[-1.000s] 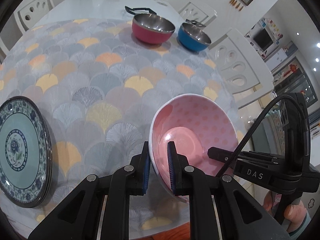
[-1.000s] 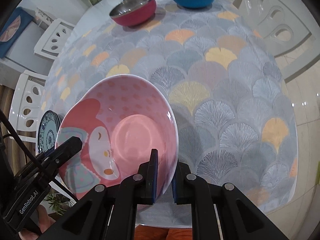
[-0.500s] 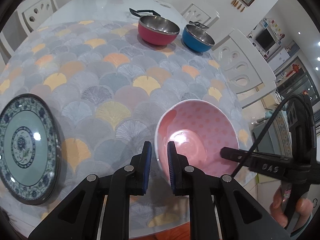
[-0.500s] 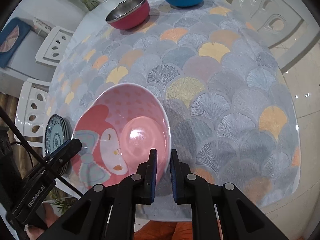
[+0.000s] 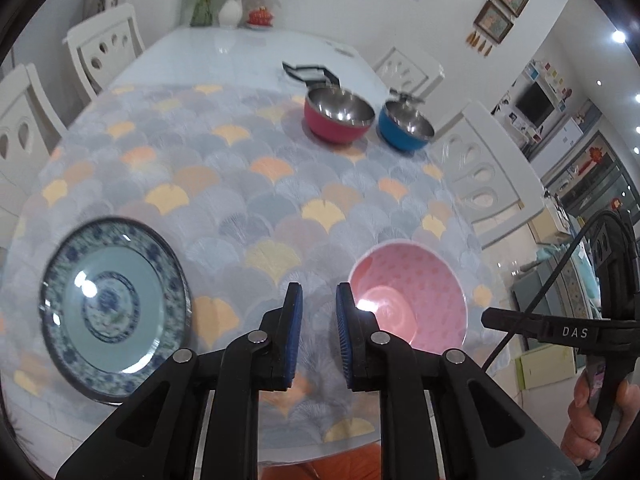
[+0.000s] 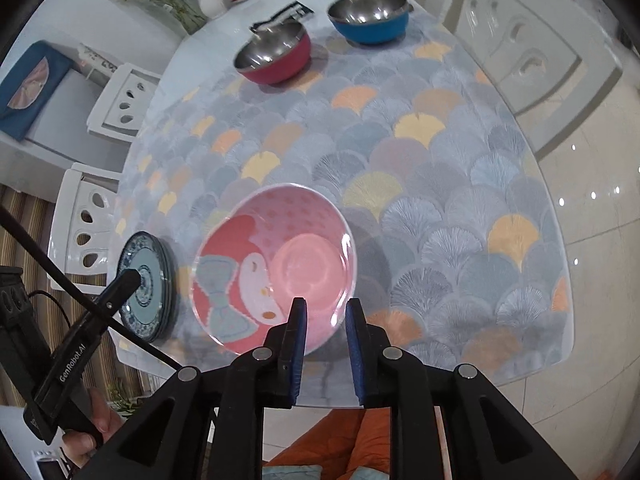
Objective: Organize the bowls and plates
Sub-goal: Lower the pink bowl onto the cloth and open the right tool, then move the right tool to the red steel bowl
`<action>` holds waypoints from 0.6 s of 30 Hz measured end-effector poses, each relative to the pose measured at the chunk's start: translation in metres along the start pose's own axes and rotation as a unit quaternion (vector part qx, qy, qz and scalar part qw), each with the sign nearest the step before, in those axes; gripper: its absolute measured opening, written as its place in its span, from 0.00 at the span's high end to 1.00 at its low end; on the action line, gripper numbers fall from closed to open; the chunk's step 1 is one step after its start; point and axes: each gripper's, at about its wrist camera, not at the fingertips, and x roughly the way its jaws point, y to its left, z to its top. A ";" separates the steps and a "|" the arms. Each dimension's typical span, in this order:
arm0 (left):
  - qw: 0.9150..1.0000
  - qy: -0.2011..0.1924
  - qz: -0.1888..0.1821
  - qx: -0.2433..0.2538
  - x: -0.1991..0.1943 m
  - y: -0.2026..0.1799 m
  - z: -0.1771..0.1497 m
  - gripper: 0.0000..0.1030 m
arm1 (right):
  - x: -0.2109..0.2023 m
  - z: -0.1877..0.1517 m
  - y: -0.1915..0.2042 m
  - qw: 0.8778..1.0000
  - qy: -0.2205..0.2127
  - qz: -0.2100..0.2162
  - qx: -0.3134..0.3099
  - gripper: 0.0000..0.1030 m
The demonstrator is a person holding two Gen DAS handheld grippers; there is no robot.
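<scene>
A pink cartoon-print bowl (image 5: 408, 300) (image 6: 276, 268) rests upright on the table near its front edge. My left gripper (image 5: 319, 300) is open and empty, just left of the bowl's rim. My right gripper (image 6: 326, 316) is open, its jaws either side of the bowl's near right rim without gripping it. A stack of blue-patterned plates (image 5: 114, 310) (image 6: 146, 292) lies at the front left. A red steel-lined bowl (image 5: 338, 114) (image 6: 274, 60) and a blue one (image 5: 406, 124) (image 6: 368, 16) stand at the far side.
The table (image 5: 240, 184) has a fan-pattern cloth. White chairs (image 5: 480, 164) stand around it. A black clip-like object (image 5: 310, 74) lies behind the red bowl. A vase of flowers (image 5: 230, 4) stands at the far end.
Both grippers held the pink bowl tilted above the table. The bowl now sits on the table, both grippers have opened and let go, and the left one has drawn back.
</scene>
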 end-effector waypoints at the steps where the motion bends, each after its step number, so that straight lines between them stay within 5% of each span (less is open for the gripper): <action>1: 1.000 -0.007 0.006 -0.006 -0.004 0.002 0.004 0.66 | -0.004 0.001 0.003 1.000 -0.005 0.000 -0.004 0.82; 3: 0.999 -0.020 0.007 -0.029 -0.009 0.008 0.013 0.46 | -0.012 0.004 0.008 1.000 -0.016 -0.003 -0.013 0.77; 7: 0.998 -0.039 -0.014 -0.051 -0.017 0.016 0.036 0.43 | -0.029 0.018 0.015 0.999 -0.050 -0.003 -0.019 0.52; 18: 0.998 -0.043 -0.021 -0.044 0.019 0.013 0.122 0.37 | -0.018 0.116 0.023 0.998 -0.067 0.009 -0.012 0.51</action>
